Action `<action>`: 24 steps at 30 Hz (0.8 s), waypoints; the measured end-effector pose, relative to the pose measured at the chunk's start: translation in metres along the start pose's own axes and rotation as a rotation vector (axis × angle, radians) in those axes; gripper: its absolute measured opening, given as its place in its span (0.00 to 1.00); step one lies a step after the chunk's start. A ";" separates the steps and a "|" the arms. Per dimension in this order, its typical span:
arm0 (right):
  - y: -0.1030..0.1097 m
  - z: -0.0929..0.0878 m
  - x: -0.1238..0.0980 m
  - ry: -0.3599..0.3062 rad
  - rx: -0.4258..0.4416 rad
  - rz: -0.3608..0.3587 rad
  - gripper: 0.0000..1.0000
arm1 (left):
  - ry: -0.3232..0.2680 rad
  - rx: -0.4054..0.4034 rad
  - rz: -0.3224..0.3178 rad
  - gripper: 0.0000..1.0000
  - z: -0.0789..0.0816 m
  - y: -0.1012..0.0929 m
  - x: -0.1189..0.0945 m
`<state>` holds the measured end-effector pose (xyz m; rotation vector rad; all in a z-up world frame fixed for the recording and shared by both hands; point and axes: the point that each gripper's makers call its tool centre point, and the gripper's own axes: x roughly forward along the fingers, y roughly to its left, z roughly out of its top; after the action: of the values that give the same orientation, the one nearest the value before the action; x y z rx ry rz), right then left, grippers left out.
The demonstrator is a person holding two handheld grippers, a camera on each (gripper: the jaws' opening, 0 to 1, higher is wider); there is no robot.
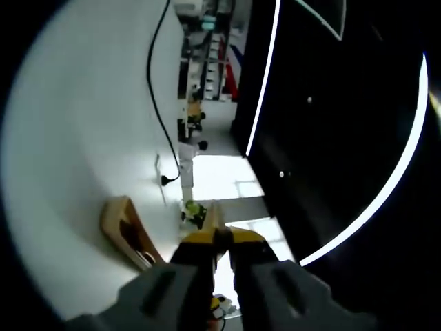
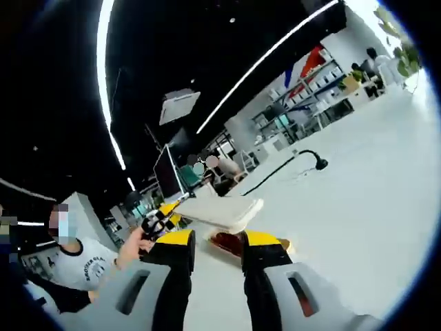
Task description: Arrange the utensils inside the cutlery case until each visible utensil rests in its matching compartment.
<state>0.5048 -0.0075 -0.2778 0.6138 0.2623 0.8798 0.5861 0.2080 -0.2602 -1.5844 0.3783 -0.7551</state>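
The left hand-held gripper [image 1: 222, 243] has its yellow-tipped jaws nearly together, gripping a thin pale utensil [image 1: 214, 219] that pokes out beyond the tips. To its left, the wooden cutlery case [image 1: 127, 231] lies on the white worktop [image 1: 83, 138], near a black cable [image 1: 157, 103]. The right hand-held gripper [image 2: 217, 243] stands with its jaws apart, empty; the case [image 2: 224, 209] sits just beyond its tips, edge-on.
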 end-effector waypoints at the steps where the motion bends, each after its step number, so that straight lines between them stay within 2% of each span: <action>1: -0.001 -0.002 0.001 0.003 0.021 0.005 0.26 | 0.002 0.004 -0.002 0.04 -0.001 -0.001 0.000; 4: -0.001 -0.006 0.006 0.008 0.119 0.038 0.25 | 0.009 0.020 -0.006 0.04 -0.007 -0.004 -0.001; 5: 0.001 -0.005 0.006 -0.009 0.142 0.054 0.23 | 0.012 0.022 -0.006 0.04 -0.009 -0.004 -0.001; 9: -0.005 0.001 0.004 -0.034 0.139 0.021 0.21 | 0.009 0.014 -0.006 0.04 -0.008 -0.003 -0.002; 13: -0.020 0.002 0.003 -0.048 0.196 -0.013 0.20 | 0.010 0.017 0.000 0.04 -0.009 -0.001 -0.002; 18: -0.021 0.002 0.004 -0.050 0.222 -0.011 0.19 | 0.016 0.009 -0.003 0.04 -0.007 0.000 0.000; 21: -0.020 -0.006 0.006 -0.034 0.256 -0.011 0.19 | 0.022 -0.004 -0.008 0.04 -0.008 0.000 0.001; 24: -0.021 -0.002 0.007 -0.046 0.273 0.000 0.18 | 0.029 0.003 0.000 0.04 -0.008 0.002 0.002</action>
<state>0.5220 -0.0118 -0.2919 0.8865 0.3439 0.8351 0.5826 0.2004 -0.2611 -1.5723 0.3983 -0.7785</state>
